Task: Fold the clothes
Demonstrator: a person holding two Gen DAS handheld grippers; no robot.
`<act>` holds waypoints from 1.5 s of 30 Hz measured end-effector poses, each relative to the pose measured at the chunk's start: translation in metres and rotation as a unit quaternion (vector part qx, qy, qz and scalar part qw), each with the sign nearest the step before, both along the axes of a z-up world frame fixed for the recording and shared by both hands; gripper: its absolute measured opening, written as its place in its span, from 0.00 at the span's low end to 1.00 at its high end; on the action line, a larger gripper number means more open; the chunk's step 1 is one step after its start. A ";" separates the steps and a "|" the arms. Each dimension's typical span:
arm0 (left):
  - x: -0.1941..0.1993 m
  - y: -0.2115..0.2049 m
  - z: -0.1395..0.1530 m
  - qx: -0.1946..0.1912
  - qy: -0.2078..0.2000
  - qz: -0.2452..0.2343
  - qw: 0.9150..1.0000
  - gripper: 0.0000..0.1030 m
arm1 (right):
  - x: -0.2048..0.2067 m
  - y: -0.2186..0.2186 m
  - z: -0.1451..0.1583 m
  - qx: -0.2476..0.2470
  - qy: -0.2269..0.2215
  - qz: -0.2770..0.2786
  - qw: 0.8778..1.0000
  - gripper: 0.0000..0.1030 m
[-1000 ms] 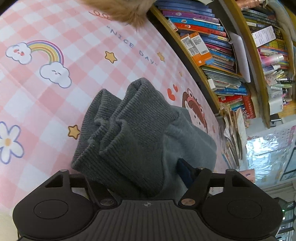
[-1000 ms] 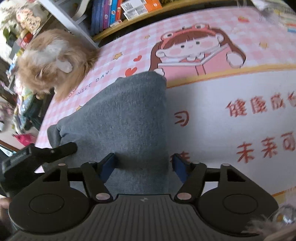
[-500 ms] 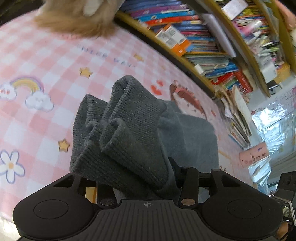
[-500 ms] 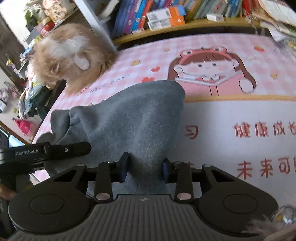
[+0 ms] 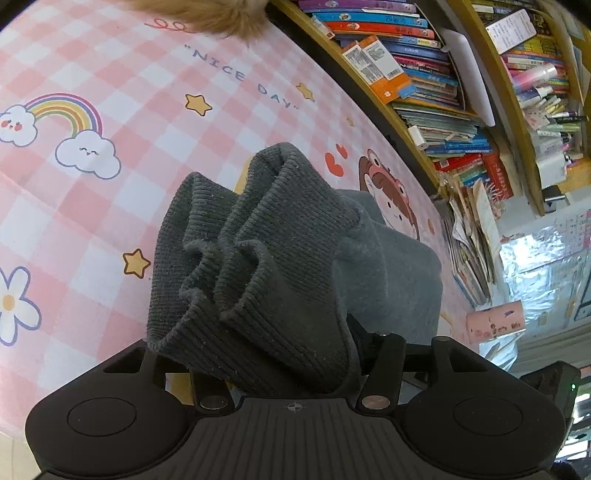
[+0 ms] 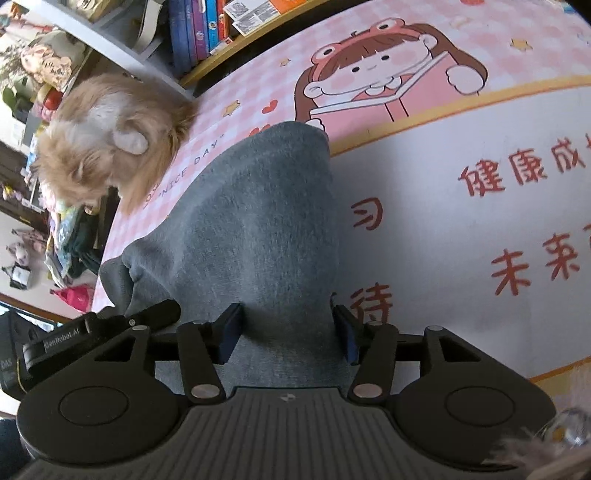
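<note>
A folded grey garment lies on the pink cartoon table cover. Its dark ribbed cuffs bunch up in front of my left gripper, whose fingers are close together and pinch that end of the cloth. My right gripper straddles the other end with its blue pads spread apart on either side of the fabric. The left gripper's body also shows at the lower left of the right wrist view.
A fluffy tan cat sits on the cover at the far left, close to the garment; its fur shows in the left wrist view. Bookshelves full of books line the table's far edge.
My right gripper's jaws, pinched on the cloth half a second ago, have spread apart. The left gripper closed on the cuff end a moment earlier and has tilted back down toward the table.
</note>
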State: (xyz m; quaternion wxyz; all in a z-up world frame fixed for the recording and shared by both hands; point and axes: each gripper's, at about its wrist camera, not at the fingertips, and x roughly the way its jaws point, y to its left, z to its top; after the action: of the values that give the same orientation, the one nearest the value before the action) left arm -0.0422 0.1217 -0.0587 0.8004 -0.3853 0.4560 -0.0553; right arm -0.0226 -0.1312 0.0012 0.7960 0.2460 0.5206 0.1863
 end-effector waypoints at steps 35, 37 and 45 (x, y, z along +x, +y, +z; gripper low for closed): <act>-0.004 0.015 0.044 0.031 -0.089 -0.088 0.992 0.42 | -0.053 0.055 0.063 -0.120 -0.141 -0.005 0.983 0.31; -0.002 0.012 0.043 0.028 -0.088 -0.092 0.992 0.42 | -0.053 0.052 0.063 -0.122 -0.139 -0.008 0.983 0.31; 0.009 -0.002 0.038 0.029 -0.080 -0.091 0.992 0.42 | -0.039 0.032 0.057 -0.114 -0.132 -0.012 0.985 0.31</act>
State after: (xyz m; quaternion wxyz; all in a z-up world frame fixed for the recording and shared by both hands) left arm -0.0331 0.1201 -0.0203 0.8368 -0.3131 0.4248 -0.1459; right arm -0.0619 -0.0990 0.0580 0.8827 0.1333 0.4258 0.1473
